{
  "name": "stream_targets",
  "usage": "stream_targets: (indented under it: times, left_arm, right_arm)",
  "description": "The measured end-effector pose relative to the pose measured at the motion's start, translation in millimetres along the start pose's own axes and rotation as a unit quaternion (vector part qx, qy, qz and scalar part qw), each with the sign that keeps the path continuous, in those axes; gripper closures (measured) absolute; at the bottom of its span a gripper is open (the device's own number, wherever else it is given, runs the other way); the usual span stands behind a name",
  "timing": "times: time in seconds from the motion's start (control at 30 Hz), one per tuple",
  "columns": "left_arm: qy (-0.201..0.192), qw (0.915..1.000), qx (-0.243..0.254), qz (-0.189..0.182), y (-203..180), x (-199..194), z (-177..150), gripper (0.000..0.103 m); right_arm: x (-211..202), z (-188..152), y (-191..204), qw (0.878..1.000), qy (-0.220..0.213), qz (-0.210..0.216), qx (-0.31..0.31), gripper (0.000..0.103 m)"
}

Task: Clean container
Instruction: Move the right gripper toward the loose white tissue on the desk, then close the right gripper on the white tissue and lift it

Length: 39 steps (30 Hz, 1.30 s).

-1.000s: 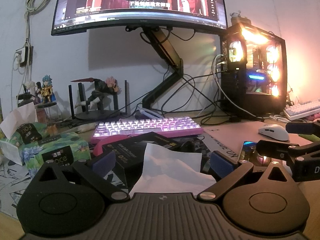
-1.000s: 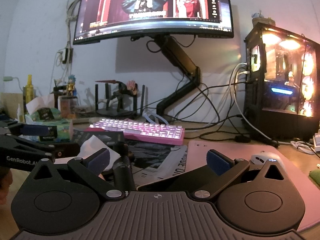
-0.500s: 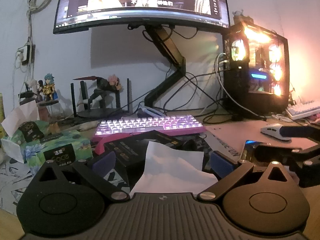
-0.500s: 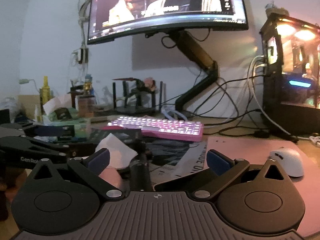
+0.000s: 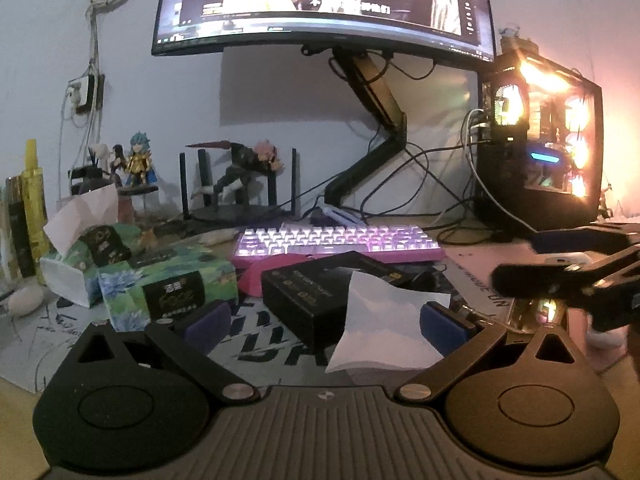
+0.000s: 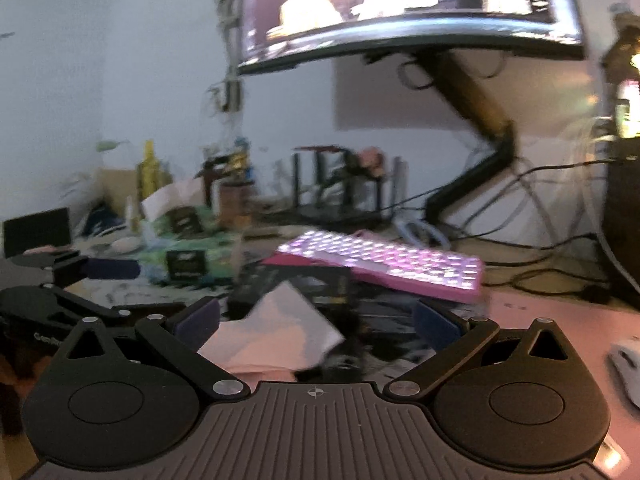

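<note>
Desk: pink keyboard, black box, tissue packs, mouse.

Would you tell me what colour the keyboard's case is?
Pink, with lit whitish keys; the keyboard shows best in the left wrist view.

The green tissue pack carries a black label with Chinese characters, too small to read. The monitor shows illegible Chinese subtitles, and the desk mat bears large letters, only "ON" legible.

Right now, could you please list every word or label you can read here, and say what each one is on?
"洁柔": black label on the green tissue box.
"MODE ON": desk mat, partly hidden.
Black box: gold print too small to read.
Monitor subtitle: too blurred.
Right wrist view: everything blurred.
</note>
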<state>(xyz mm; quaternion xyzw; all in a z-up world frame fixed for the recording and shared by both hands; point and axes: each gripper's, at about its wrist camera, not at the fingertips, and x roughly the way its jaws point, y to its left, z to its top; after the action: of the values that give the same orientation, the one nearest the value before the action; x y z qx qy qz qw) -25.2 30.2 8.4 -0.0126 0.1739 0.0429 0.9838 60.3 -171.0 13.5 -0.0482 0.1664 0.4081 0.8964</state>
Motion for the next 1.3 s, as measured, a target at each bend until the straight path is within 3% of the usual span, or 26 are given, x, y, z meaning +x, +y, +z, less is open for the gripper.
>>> stream_targets:
  times: [0.17, 0.27, 0.47, 0.6, 0.8, 1.3]
  left_arm:
    - [0.007, 0.9998, -0.002, 0.021, 10.5, -5.6, -2.1, 0.0]
    - [0.014, 0.9997, -0.016, 0.014, 20.5, -8.8, -5.9, 0.0]
    - [0.023, 0.9993, -0.022, 0.018, 32.9, -16.2, -11.4, 0.0]
    - [0.022, 0.9992, -0.027, 0.02, 38.3, -19.1, -11.8, 0.0]
    - [0.02, 0.9991, -0.032, 0.021, 43.5, -20.0, -11.9, 0.0]
    - [0.02, 0.9988, -0.04, 0.021, 49.5, -20.5, -13.5, 0.0]
  right_arm:
    - [15.9, 9.7, 4.3, 0.999, 0.017, 0.038, -0.011, 0.0]
    - [25.7, 14.9, 8.2, 0.998, 0.027, 0.057, -0.017, 0.001]
    - [46.3, 12.0, 21.7, 0.996, 0.054, 0.062, -0.044, 0.002]
    - [54.7, 9.5, 28.6, 0.994, 0.068, 0.06, -0.063, 0.01]
    - [58.2, 6.5, 29.8, 0.993, 0.074, 0.059, -0.065, 0.011]
    - [66.9, -1.1, 32.8, 0.992, 0.088, 0.058, -0.071, 0.041]
